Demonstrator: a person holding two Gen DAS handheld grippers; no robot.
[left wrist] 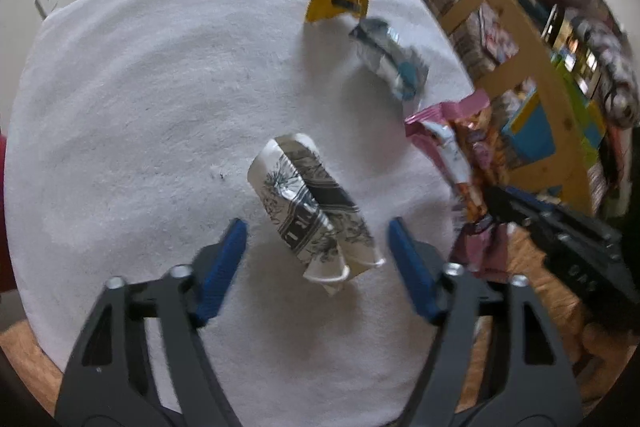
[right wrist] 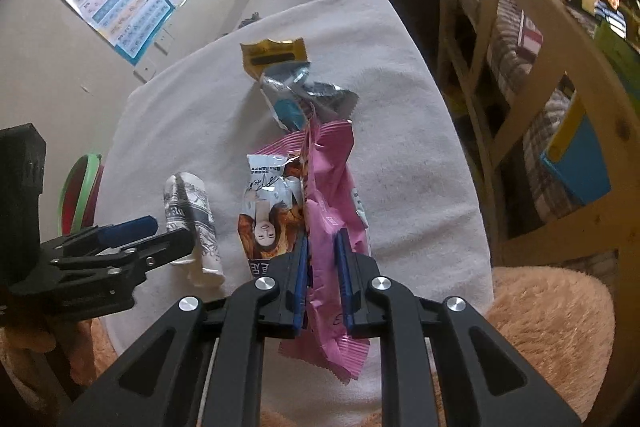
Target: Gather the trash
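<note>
Landmark: white towel, spread flat, four pieces of trash lying on it.

Item 1, pink wrapper: near the towel's right edge, pinched between the closed jaws of the right gripper; judged picked up or about to be lifted.

Item 2, black-and-white printed wrapper: mid-towel, between the blue pads of the left gripper, which stand apart and do not touch it; grasp not yet made.

Item 3, silver-and-teal wrapper: farther up the towel, untouched.

Item 4, yellow wrapper: nearest the towel's far edge, untouched.

Progress: early; one piece gripped, three left.

Surroundings: wooden shelf right of the towel, green-rimmed bowl off its left edge. Nothing blocks either gripper.
</note>
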